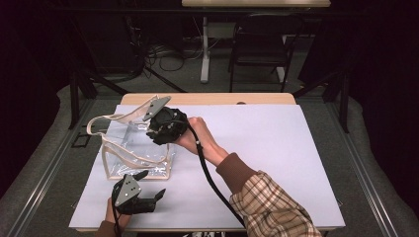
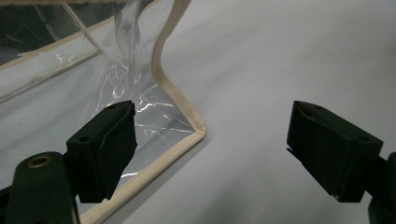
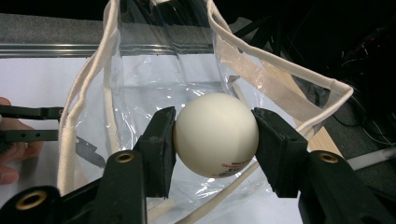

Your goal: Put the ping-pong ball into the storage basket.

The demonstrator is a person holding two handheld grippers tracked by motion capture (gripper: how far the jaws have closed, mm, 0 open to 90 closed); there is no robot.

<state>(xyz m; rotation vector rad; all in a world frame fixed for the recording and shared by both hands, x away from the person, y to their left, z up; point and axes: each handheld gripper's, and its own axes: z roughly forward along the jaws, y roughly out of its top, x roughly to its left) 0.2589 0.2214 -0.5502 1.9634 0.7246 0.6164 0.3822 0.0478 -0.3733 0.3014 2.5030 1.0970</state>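
The right gripper [image 3: 215, 135] clamps a small white plastic ball [image 3: 215, 134] above the mouth of a clear plastic bag with beige fabric trim [image 1: 129, 148] — while the left gripper [image 2: 212, 149] rests with jaws wide apart, empty, by the bag's near corner on the white table [image 1: 276, 143].

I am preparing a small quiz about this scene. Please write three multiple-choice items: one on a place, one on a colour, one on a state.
1. Where is the white ball?
A. between the right tool's jaws, at the clear bag's mouth
B. on the floor
C. under the left tool

2. What colour is the trim of the clear bag?
A. red
B. cream
C. blue

3. How is the left tool?
A. shut on the ball
B. shut on the bag's handle
C. open, holding nothing

Answers:
1 A: the right tool presses both pads on the ball before the bag's opening.
2 B: the edges and handles are cream.
3 C: its jaws stand wide apart over the table.
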